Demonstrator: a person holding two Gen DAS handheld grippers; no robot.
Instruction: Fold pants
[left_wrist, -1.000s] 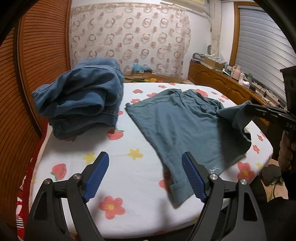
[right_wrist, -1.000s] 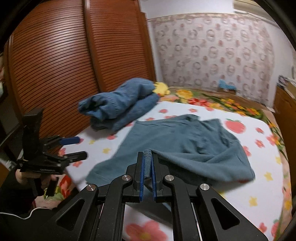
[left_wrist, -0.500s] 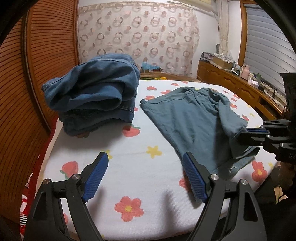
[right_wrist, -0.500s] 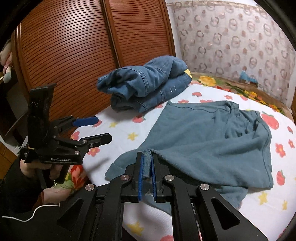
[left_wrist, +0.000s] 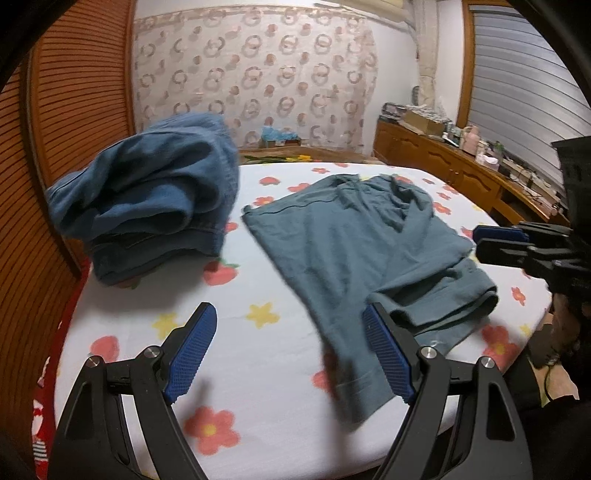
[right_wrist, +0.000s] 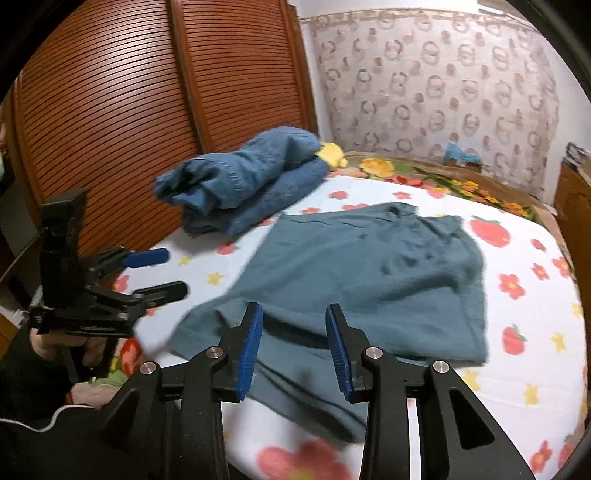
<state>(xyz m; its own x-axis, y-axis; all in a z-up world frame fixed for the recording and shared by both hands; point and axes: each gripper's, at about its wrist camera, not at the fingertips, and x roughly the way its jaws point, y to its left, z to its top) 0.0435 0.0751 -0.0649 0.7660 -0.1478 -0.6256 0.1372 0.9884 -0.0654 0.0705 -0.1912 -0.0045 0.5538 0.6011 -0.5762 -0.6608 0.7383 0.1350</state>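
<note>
Right gripper (right_wrist: 294, 345): was clamped on a trouser leg, now fingers apart, fabric dropped. Left gripper (left_wrist: 291, 350): fingers wide apart, empty. Pants (left_wrist: 354, 251): teal, on the bed (left_wrist: 280, 362), one leg laid over the other; long axis runs from waistband at far end to cuffs at near edge, just ahead of both grippers, left one nearer the lower cuff. Jeans (left_wrist: 147, 199): piled beside, left

Matt teal cloth pants (left_wrist: 354, 251) beside rough denim jeans (left_wrist: 155, 199).
</note>
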